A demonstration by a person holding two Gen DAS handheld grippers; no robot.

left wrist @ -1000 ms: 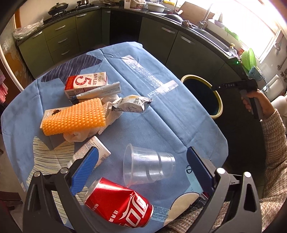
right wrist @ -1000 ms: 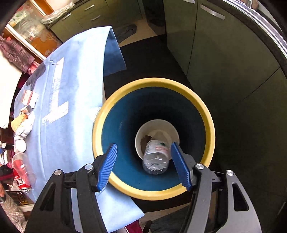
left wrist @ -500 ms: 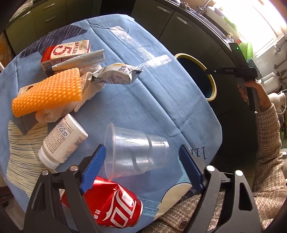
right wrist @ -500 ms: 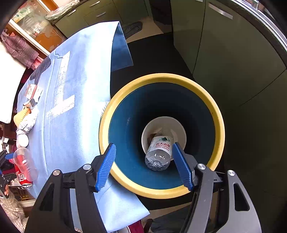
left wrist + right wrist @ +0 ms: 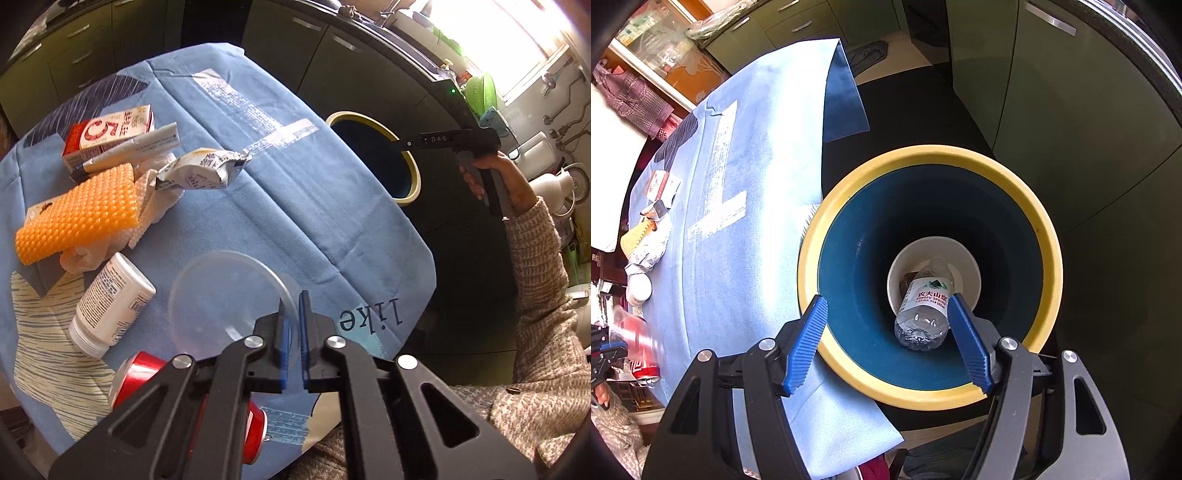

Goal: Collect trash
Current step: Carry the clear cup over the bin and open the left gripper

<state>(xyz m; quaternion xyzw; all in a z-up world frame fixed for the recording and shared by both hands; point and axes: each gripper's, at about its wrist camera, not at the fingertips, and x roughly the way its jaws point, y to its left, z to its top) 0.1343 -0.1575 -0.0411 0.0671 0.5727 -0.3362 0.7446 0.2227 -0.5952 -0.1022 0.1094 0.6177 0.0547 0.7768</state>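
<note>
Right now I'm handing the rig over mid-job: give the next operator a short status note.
Left gripper: shut on the clear plastic cup rim, above the table.
Right gripper: open, empty, over the yellow-rimmed bin.
Done: water bottle lies in the bin.
Left on the blue cloth: red can, white bottle, orange sponge, wrapper, carton, tube, tissue. Carry the cup to the bin next.

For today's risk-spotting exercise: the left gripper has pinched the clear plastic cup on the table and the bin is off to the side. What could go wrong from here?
1. The left gripper pinches only the thin rim of the clear cup; it could buckle and slip out on the way.
2. The red can lies right beside the cup near the table edge and could get knocked off.
3. The right gripper hangs open over the bin, so it may block the drop.
</note>
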